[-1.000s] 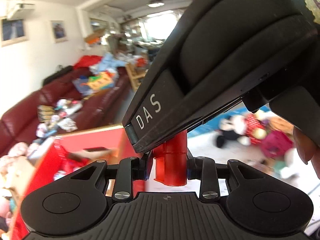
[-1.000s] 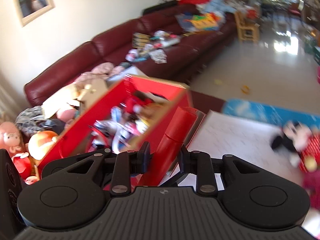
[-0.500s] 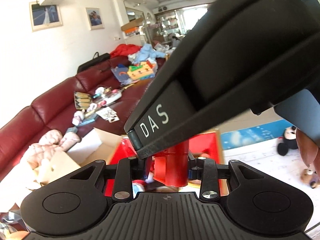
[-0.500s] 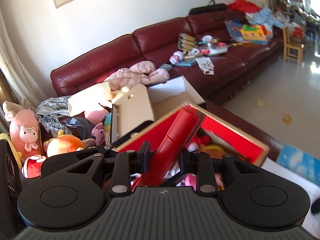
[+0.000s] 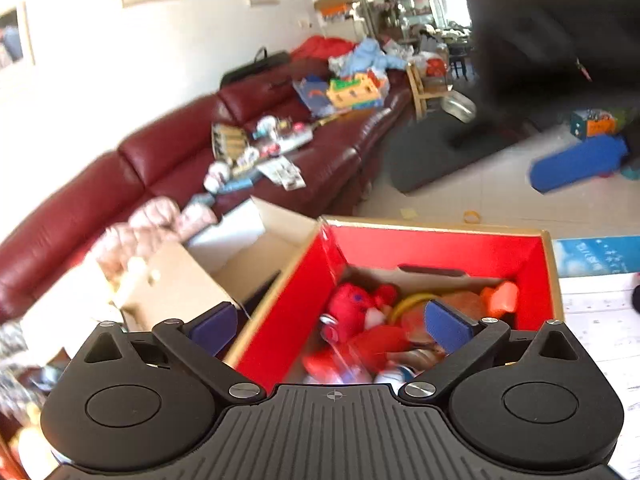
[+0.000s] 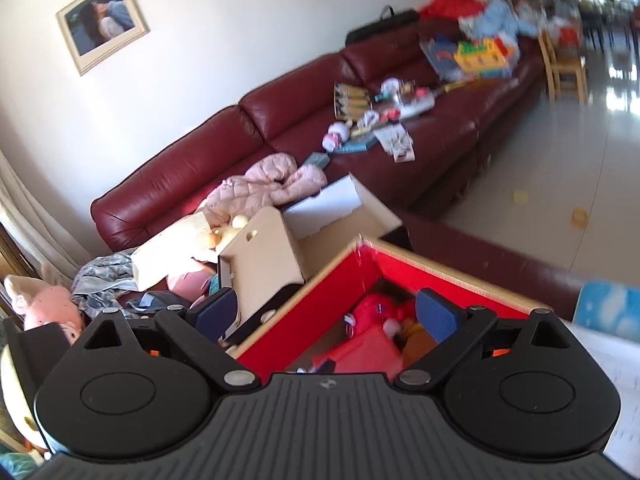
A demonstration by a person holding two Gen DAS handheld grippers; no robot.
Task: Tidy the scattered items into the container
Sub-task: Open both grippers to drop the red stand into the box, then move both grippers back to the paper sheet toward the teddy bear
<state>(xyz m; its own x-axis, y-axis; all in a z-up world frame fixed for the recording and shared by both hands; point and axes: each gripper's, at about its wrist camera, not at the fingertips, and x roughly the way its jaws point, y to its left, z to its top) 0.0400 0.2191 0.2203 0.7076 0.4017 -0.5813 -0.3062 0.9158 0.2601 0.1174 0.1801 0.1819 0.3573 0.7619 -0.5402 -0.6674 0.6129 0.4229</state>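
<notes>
Red-lined box (image 5: 436,248) below both tools (image 5: 328,326) (image 6: 326,314); jaws opening, nothing between.

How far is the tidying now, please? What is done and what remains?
Done: toys fill the red box. In hand: nothing; left gripper and right gripper are opening, empty, above it. Left: clutter on the sofa and a yellow ring on the floor.

The red box (image 5: 436,248) stands open-topped, toys (image 5: 360,320) filling its bottom; a cardboard box (image 6: 264,260) crowds its left wall, bare floor (image 5: 480,196) beyond.
</notes>
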